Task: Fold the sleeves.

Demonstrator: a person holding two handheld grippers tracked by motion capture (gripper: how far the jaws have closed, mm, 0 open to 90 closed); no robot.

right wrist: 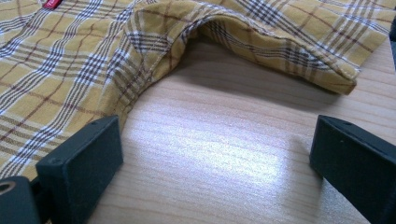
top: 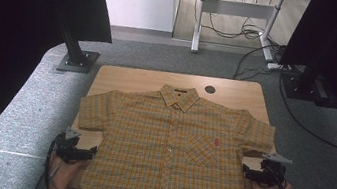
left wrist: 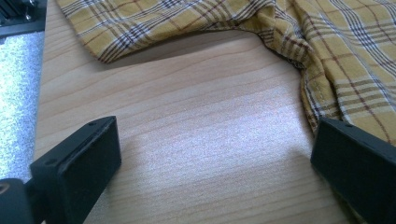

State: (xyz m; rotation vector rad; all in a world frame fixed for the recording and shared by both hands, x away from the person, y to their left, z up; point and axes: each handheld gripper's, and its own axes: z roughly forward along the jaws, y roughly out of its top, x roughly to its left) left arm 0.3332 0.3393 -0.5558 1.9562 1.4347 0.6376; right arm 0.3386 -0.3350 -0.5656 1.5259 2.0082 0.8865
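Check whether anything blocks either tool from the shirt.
Nothing visible does. Bare table lies between the open left tool and the shirt; likewise for the open right tool.

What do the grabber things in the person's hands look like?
Each is black and boxy. The left gripper and the right gripper each carry a grey three-cornered plate on top and trail a thin black cable. Their fingers are flat black blocks.
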